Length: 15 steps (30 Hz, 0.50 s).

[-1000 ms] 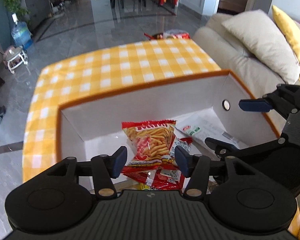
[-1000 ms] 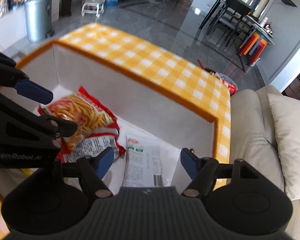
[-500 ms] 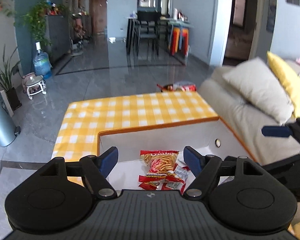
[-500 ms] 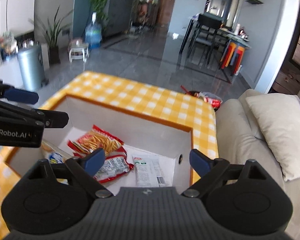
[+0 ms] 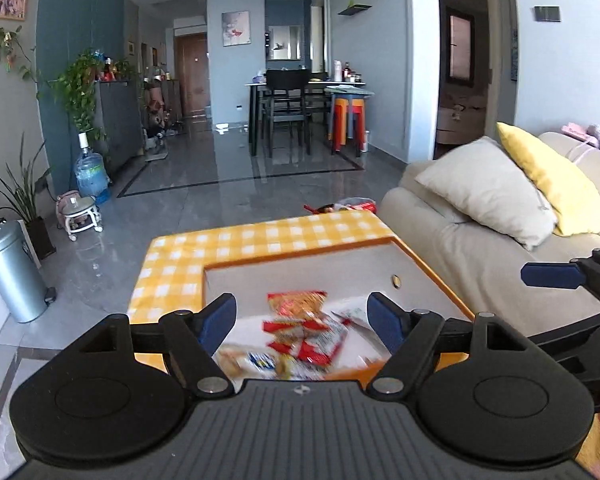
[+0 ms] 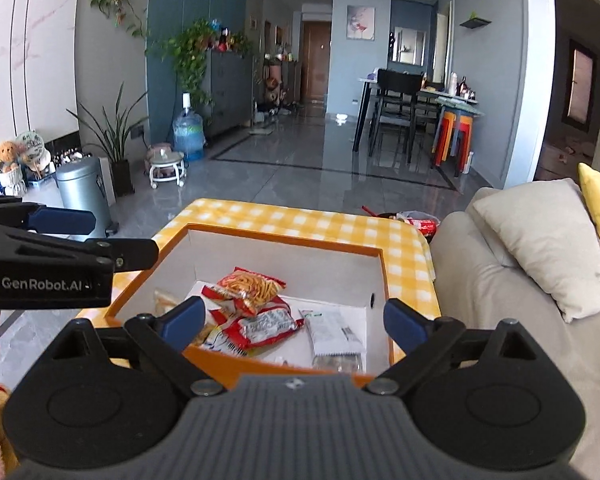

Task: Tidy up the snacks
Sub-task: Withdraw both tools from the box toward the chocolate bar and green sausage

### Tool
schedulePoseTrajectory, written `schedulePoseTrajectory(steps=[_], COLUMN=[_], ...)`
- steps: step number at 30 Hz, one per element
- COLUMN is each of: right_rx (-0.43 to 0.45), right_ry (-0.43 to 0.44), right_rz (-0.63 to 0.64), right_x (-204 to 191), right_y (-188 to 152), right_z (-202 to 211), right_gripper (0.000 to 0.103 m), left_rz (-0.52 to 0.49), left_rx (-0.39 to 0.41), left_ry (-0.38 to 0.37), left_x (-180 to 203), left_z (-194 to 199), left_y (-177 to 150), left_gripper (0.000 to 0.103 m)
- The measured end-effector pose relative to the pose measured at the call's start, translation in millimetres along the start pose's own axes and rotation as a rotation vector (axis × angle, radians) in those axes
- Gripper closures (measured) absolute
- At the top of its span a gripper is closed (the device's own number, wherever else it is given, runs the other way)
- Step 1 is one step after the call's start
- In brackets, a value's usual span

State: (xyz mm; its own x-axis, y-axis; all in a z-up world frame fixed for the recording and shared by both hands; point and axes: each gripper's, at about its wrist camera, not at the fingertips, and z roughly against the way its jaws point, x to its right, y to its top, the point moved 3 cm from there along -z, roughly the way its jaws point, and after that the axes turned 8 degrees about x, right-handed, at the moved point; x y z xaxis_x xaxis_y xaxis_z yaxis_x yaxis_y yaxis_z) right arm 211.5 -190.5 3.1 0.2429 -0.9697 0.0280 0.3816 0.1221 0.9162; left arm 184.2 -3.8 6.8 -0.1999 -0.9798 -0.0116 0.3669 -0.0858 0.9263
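Observation:
An orange-rimmed box (image 6: 284, 236) with a white inside stands on a table with a yellow checked cloth (image 6: 300, 216). In it lie a red-and-yellow stick-snack packet (image 6: 252, 286), a red packet (image 6: 266, 324) and a white packet (image 6: 332, 328). My right gripper (image 6: 294, 322) hovers above the box's near rim, its jaws opening with nothing between them. My left gripper (image 5: 302, 318) is open and empty, held above the same box (image 5: 300, 250), with the blurred stick-snack packet (image 5: 296, 302) below it. Each gripper's side shows at the edge of the other's view.
A beige sofa (image 6: 500, 280) with cream and yellow cushions runs along the table's right side. On the floor to the left are a metal bin (image 6: 82, 188) and a water bottle (image 6: 188, 132). A red snack bag (image 6: 420, 222) lies beyond the table's far corner.
Both grippers have drawn back and risen out of the box, and their jaws have widened. The snack packets stay in the box. Both views now tilt up to show the room.

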Motion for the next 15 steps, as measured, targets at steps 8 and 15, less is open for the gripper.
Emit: schedulePoseTrajectory(steps=[8, 15], right_rx=[-0.047, -0.140], right_ry=[-0.039, -0.099], right_rz=[-0.042, -0.025], right_x=[8, 29], right_y=[-48, -93], right_z=[41, 47], right_gripper=[0.012, 0.022], left_rz=[0.035, 0.077], left_rx=[-0.114, -0.202], left_ry=[-0.044, -0.106], left_x=[17, 42], left_z=[9, 5], left_y=[-43, -73], left_gripper=[0.015, 0.023])
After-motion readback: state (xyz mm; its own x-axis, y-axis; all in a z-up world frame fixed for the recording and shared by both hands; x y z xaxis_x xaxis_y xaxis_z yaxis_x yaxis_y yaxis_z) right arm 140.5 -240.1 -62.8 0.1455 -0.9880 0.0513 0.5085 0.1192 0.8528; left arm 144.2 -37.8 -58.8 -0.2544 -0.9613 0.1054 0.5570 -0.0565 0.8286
